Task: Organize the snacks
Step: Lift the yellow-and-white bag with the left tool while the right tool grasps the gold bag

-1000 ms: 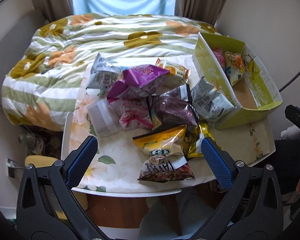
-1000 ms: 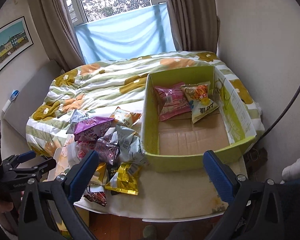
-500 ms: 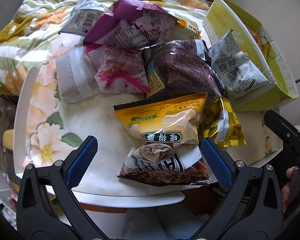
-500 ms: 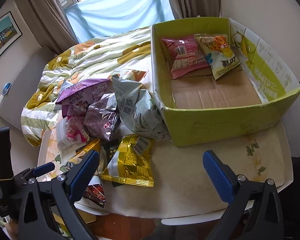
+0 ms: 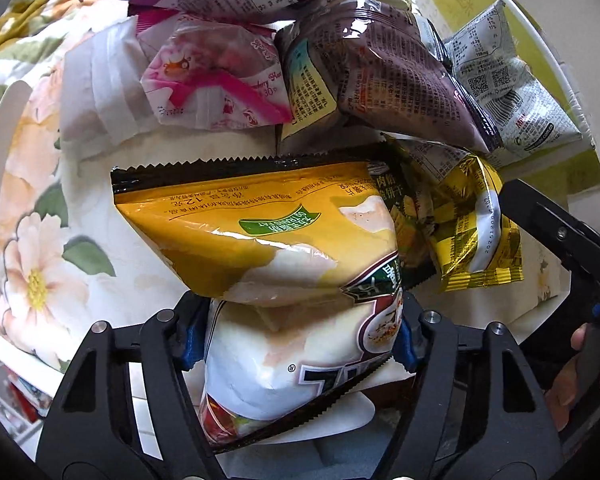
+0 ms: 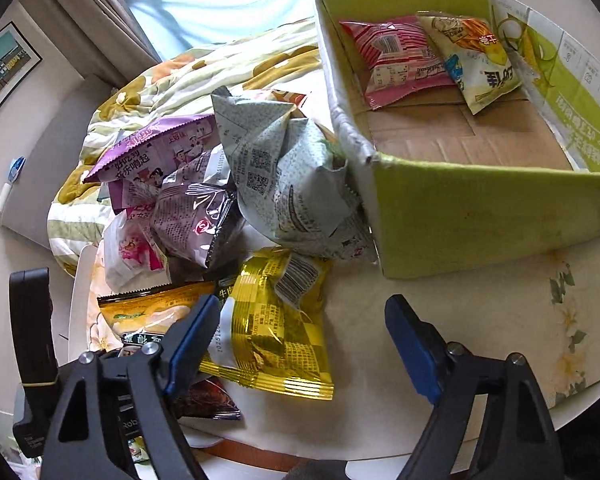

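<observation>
Orange bag [image 5: 260, 240]: glossy foil pouch, orange-yellow at the top, white lower down, black zigzag-cut seams at both ends; puffed and creased; it lies at the near edge of the table, in front of the snack pile.
Left claw [image 5: 296, 344]: its jaws have just been closing and now sit narrow, the blue pads pressed on both sides of the orange bag's lower half.
Gold bag [image 6: 272, 328]: shiny crinkled gold foil with a checked print and a white barcode panel; flat on the table, touching the orange bag's right side.
Right claw [image 6: 300, 332]: jaws have just been closing, half wide now; the left pad lies over the gold bag's edge, the right pad stands on bare cloth, apart from the bag.
Pile: a grey printed bag [image 6: 284, 184] leans on the box; a dark purple bag [image 5: 392, 76], a pink-and-white bag [image 5: 216, 80] and a violet bag [image 6: 156, 152] are heaped behind.
Box [image 6: 480, 216]: green cardboard, open top, brown floor; two packets, pink and yellow, rest at its far end.
Table [image 6: 480, 320]: round, under a pale floral cloth.
</observation>
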Demonstrator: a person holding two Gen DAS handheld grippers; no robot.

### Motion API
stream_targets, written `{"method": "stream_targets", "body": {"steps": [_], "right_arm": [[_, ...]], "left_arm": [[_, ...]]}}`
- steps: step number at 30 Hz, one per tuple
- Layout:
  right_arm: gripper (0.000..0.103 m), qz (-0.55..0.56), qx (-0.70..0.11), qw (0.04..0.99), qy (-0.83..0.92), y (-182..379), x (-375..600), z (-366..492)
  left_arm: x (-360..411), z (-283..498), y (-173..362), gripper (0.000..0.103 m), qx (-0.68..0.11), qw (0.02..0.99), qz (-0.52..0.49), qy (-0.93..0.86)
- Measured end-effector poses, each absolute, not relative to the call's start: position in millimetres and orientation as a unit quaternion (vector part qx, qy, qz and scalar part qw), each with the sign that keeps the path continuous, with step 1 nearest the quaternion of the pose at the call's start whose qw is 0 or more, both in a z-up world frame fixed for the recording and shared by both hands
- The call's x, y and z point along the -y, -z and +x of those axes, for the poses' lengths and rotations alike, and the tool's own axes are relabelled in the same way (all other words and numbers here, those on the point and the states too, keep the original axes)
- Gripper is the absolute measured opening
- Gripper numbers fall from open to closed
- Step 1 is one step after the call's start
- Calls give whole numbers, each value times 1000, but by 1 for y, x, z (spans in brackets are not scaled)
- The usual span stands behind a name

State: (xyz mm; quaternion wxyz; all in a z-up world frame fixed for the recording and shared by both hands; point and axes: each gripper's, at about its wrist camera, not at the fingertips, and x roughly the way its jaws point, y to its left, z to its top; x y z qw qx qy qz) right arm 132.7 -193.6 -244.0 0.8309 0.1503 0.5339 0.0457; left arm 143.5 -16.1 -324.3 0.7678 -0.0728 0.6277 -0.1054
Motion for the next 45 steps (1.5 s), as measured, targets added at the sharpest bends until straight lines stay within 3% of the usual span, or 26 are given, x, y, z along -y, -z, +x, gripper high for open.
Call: {"method": "stream_targets", "body": {"steps": [10,18,27,38,45], "right_arm": [[73,156,-542,824,-56,263,183,147],[54,161,-555,813,-67,283,177,151],[39,123,-546,826,-71,273,171,139],[37,131,-544,825,-75,263,160,119],[37,133,-530,833,-89,229,156,102]], "left_arm": [[5,137,328,64,-625,771,-77,98],[-23,135,325,62,-623,771,-84,101],[-36,131,315,58,-619,774,-91,99],[-52,115,292,55,-607,783,-96,94],[-62,101,240,55,-582,800,-106,97]]}}
